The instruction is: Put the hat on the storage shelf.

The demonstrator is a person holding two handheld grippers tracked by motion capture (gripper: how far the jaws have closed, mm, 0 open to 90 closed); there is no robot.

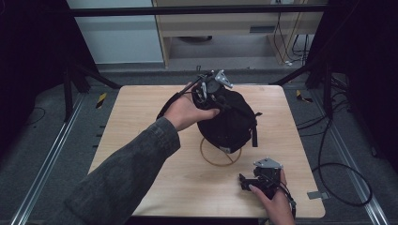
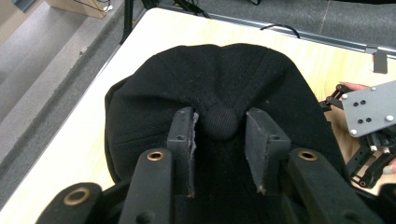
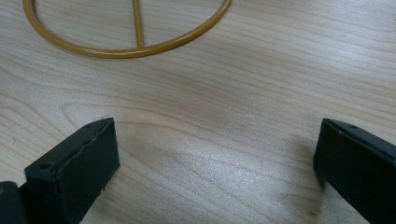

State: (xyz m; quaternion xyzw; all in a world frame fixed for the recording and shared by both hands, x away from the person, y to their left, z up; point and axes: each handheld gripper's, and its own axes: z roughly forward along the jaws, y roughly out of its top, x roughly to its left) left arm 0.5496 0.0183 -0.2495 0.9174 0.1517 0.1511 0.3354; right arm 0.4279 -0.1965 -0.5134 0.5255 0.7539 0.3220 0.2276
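At left of centre in the high view, a grey-sleeved forearm reaches up from the bottom edge to the left gripper (image 1: 210, 89), which sits on top of a black fabric baseball cap (image 1: 230, 124) near the middle of the light wooden table (image 1: 141, 122). The cap stands over a round yellow wire stand (image 1: 220, 157), whose ring base shows below it.

The left gripper view gives what the high view cannot: the two black jaws have closed on the small round button at the cap's crown (image 2: 220, 122), with the fabric puckering towards it. At the right edge of that view the other gripper's grey plate (image 2: 373, 108) is seen.

At lower right in the high view, a hand holds the right gripper (image 1: 244, 182) low over the table, near the front edge and apart from the cap. The right gripper view shows its jaws spread wide with nothing between them but bare wood (image 3: 210, 140), and the yellow ring (image 3: 126, 49) curving across the upper left.
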